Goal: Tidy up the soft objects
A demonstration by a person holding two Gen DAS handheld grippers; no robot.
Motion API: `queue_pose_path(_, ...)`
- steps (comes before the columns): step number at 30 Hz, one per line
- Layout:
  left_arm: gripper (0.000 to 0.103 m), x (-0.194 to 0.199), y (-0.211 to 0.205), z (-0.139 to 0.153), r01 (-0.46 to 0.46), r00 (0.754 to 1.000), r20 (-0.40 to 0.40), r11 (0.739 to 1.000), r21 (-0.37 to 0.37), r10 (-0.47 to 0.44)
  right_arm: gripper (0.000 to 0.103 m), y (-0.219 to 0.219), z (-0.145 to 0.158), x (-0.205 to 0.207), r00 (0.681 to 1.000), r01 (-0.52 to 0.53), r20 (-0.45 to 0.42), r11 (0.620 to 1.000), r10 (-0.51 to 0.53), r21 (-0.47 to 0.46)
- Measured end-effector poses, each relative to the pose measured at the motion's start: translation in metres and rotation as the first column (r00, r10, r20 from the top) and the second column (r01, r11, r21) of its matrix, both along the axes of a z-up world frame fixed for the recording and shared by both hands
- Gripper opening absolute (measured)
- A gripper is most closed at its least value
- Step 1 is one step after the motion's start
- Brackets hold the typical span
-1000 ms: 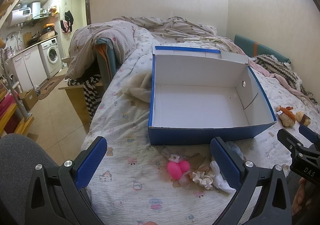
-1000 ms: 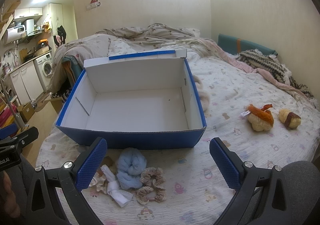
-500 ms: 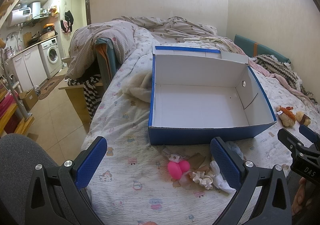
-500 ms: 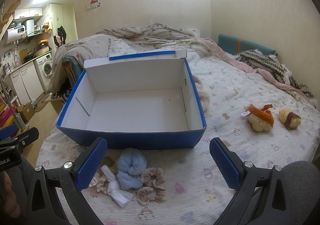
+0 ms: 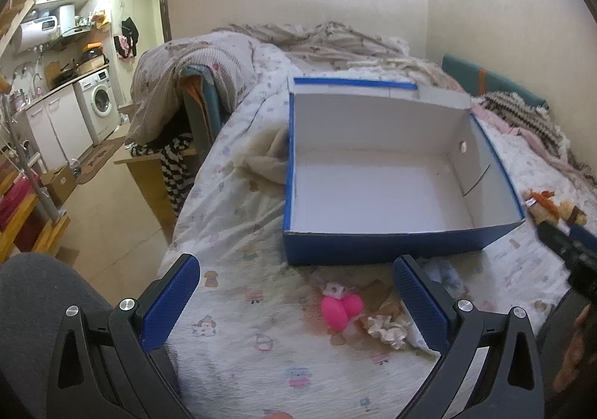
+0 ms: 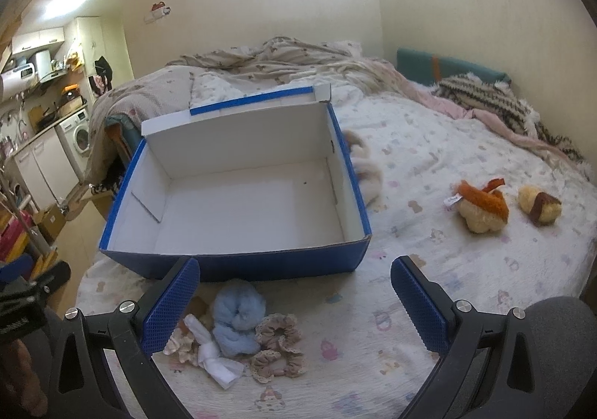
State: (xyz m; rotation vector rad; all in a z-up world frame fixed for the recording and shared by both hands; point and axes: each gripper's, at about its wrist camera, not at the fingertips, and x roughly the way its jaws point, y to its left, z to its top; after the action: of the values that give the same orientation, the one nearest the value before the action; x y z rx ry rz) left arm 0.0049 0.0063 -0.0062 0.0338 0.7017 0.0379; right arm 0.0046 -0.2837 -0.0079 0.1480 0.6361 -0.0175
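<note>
At far left a tiled floor runs to a white washing machine [image 5: 100,102] under a kitchen counter. The left claw [image 5: 296,294] hangs released over the bed [image 5: 231,240], whose quilted cover carries a small cartoon print. Near it lie a glossy pink heart-shaped toy [image 5: 340,309], a white knotted cloth [image 6: 218,357], a fluffy pale-blue bundle [image 6: 238,318] and a frilly beige scrunchie [image 6: 278,348], all just before the empty blue cardboard box [image 6: 238,266] with its white interior. The right claw [image 6: 294,292] hovers released. Further right rest two fuzzy plush toys [image 6: 481,206], well apart from the box.
</note>
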Motion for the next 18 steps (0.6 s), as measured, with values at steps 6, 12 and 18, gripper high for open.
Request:
queue_pose_path(6,0.103,0.017,0.014,-0.008,-0.056,0.993,-0.104,0.998,-0.022,0.053,0.103,-0.016,-0.006,0.013,0.995,-0.024,-0.091,0.996,0.031,0.082)
queue_pose_path(12,0.103,0.047,0.025,-0.028,-0.088,0.965,-0.25,0.996,-0.018,0.081,0.103,-0.019,-0.028,0.043,0.953,-0.105,-0.273,0.988,0.132,0.112)
queue_pose_path(18,0.103,0.074,0.041,-0.049,-0.126,0.918,-0.384,0.991,-0.047,0.098,0.103,-0.025,-0.063,0.069,0.888,-0.105,-0.418,0.969,0.193,0.225)
